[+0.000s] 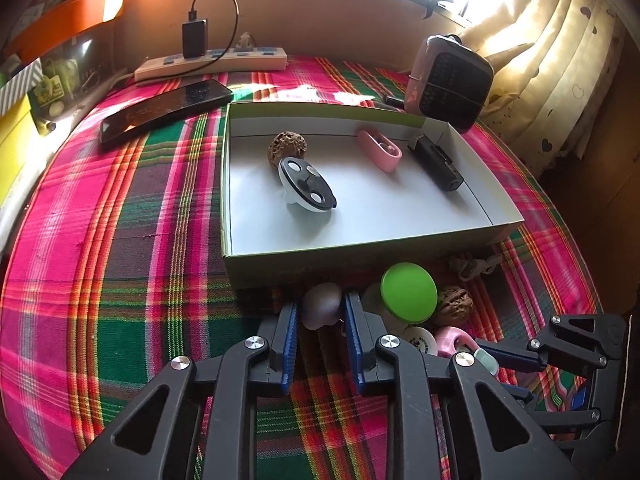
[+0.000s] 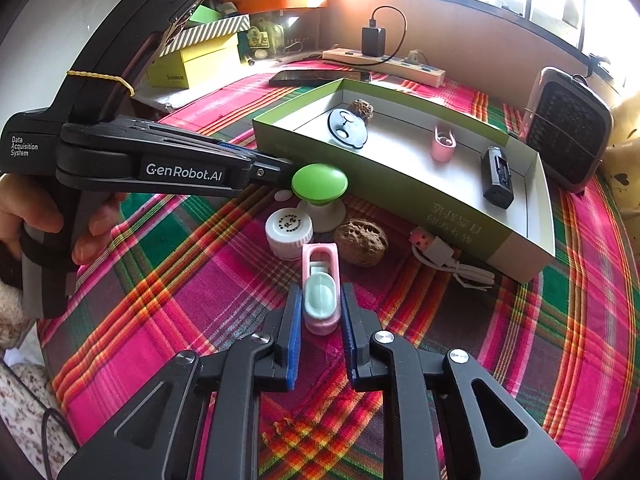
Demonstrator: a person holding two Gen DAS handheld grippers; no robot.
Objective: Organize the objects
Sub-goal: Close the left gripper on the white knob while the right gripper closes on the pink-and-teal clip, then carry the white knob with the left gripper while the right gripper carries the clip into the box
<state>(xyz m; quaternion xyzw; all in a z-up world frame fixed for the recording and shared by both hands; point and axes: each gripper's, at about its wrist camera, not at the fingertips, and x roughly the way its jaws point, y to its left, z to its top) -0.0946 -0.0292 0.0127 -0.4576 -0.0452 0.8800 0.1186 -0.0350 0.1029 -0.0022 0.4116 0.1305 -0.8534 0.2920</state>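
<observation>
My left gripper (image 1: 322, 318) is shut on a pale lilac round object (image 1: 322, 304) on the plaid cloth, just in front of the green-sided box (image 1: 232, 240). In the right wrist view, my right gripper (image 2: 321, 314) is shut on a pink-and-mint toy tub (image 2: 320, 296), with both blue pads against its sides. Between the two lie a green-topped knob (image 2: 319, 182), a white bottle cap (image 2: 289, 232), a walnut (image 2: 361, 242) and a USB cable (image 2: 436, 250). The box holds another walnut (image 1: 286, 146), a black-and-white disc (image 1: 306, 188), a pink clip (image 1: 380, 152) and a black device (image 1: 436, 162).
A phone (image 1: 164, 110) and a power strip (image 1: 212, 64) lie behind the box at the left. A pink-framed fan (image 1: 450, 82) stands at its far right corner, beside a curtain. A hand (image 2: 24, 216) holds the left gripper's handle. Boxes (image 2: 196, 64) are stacked at the far left.
</observation>
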